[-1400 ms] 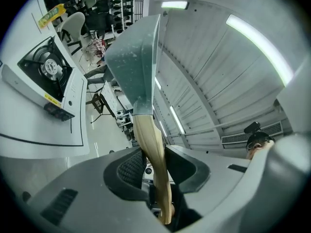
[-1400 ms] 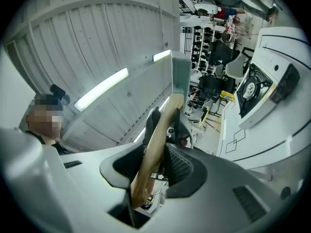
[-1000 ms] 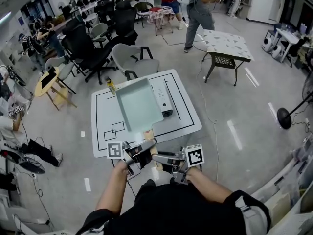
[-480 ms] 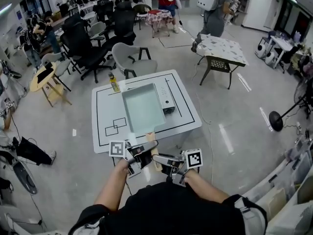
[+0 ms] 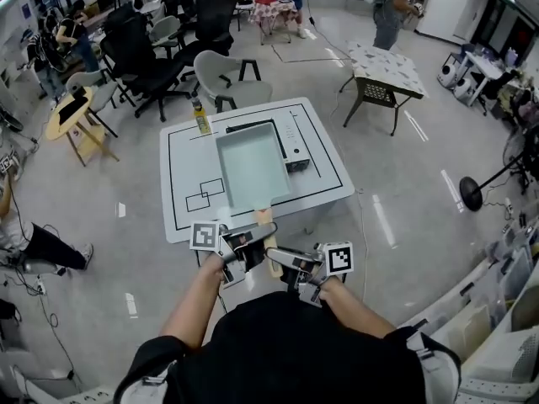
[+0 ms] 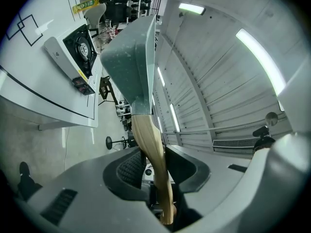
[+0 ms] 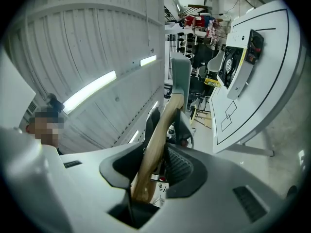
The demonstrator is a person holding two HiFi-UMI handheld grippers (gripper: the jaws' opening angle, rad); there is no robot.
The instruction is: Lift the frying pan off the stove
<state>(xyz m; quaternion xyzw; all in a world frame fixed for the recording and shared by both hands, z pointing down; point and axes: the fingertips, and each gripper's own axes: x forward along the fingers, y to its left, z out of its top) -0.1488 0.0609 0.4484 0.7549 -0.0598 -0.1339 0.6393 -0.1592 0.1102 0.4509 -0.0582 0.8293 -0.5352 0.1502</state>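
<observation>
A rectangular pale-green frying pan [image 5: 248, 168] with a wooden handle [image 5: 264, 222] hangs over the white table [image 5: 330, 185]. It partly covers the black-and-white portable stove [image 5: 292, 144]. Both grippers hold the handle at the table's near edge. My left gripper [image 5: 244, 247] is shut on it from the left and my right gripper [image 5: 289, 264] from the right. In the left gripper view the handle [image 6: 148, 144] runs up between the pads to the pan [image 6: 128, 57], with the stove [image 6: 77, 46] apart from it. In the right gripper view the handle [image 7: 156, 135] sits pinched between the pads below the pan [image 7: 181, 76].
A yellow bottle [image 5: 201, 121] stands at the table's far left edge. Black lines and small squares [image 5: 202, 195] are marked on the tabletop. Office chairs [image 5: 221, 78] crowd the far side, a small patterned table [image 5: 383, 64] stands to the right, and people walk in the background.
Both grippers keep their hold on the handle. More of the stove's black frame now shows around the pan's far end. People in the background have moved.
</observation>
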